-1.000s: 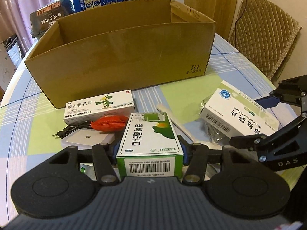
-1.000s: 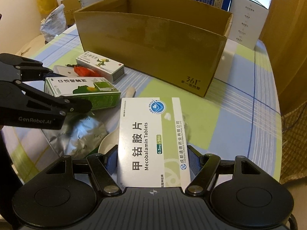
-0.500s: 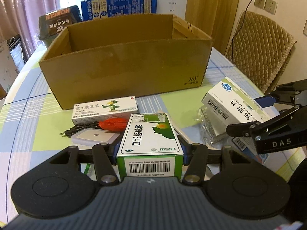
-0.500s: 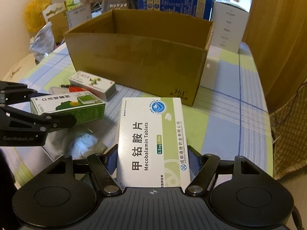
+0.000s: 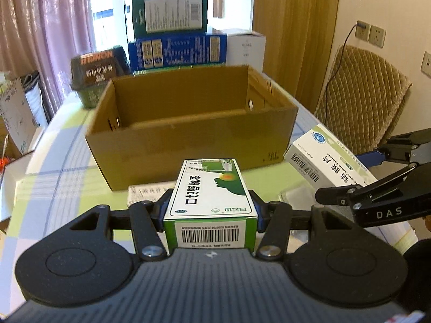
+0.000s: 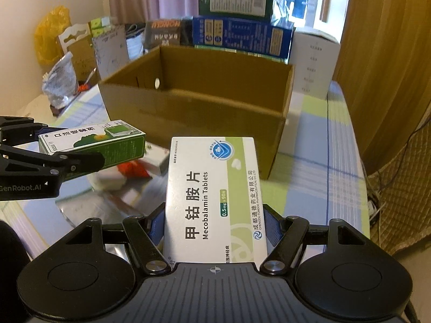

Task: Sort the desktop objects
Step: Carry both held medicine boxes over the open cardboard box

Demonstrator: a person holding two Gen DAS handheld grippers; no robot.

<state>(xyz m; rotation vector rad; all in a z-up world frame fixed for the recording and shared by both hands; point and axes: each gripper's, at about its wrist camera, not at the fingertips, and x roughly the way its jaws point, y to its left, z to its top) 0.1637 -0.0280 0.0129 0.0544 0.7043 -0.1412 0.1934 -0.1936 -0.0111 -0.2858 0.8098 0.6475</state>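
Green-and-white rectangular cardboard medicine carton (image 5: 212,188), barcode end facing the camera: the left tool (image 5: 211,210) is clamping it by its long sides, flat and level, and carrying it in the air just short of the open brown corrugated cardboard box (image 5: 188,123). White flat cardboard tablet carton with a pale green band, marked Mecobalamin (image 6: 215,196): the right tool (image 6: 215,220) is gripping it likewise across its width, printed face up, and holding it above the worktop (image 6: 317,177) facing the same box. Both cartons are being held lengthwise along the fingers, most likely so each can be slid nose-first over the box's near wall and released inside; the box interior is showing no contents in either view. The two tools are travelling side by side, near but not touching, so a shared drop risks crowding at the rim. Remaining on the checked blue-and-green worktop, blurred: a white long carton (image 5: 146,189) lying just before the box, an orange-red object (image 6: 134,168), and a clear crinkled wrapper (image 5: 295,197), all seemingly awaiting sorting.
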